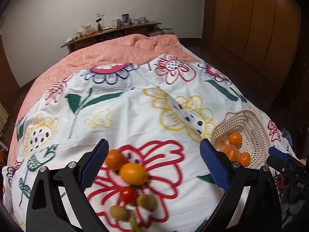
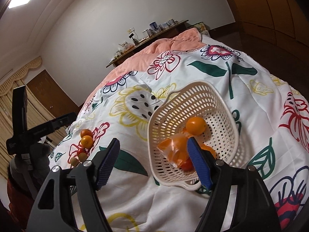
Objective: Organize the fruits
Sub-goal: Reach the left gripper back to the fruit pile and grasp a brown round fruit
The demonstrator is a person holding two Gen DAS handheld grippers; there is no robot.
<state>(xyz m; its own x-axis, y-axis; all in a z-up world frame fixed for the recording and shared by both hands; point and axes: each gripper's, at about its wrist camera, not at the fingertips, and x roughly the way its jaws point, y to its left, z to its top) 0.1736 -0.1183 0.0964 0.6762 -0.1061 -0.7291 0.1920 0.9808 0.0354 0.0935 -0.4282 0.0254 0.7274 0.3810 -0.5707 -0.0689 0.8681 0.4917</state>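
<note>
My left gripper is open above loose fruit on the flowered bedspread: two oranges, a cherry tomato and two longans, all blurred. Nothing is between its pads. The white perforated basket lies tilted at the right with oranges inside. In the right wrist view my right gripper is open at the basket. Its right pad stands in front of the basket's mouth and its left pad is outside the rim. Inside are an orange, a bagged orange and a tomato.
The bed carries a pink quilt farther back. Behind it stands a wooden shelf crowded with small items. Brown wardrobe doors run along the right. A grey-gloved hand shows at the left of the right wrist view.
</note>
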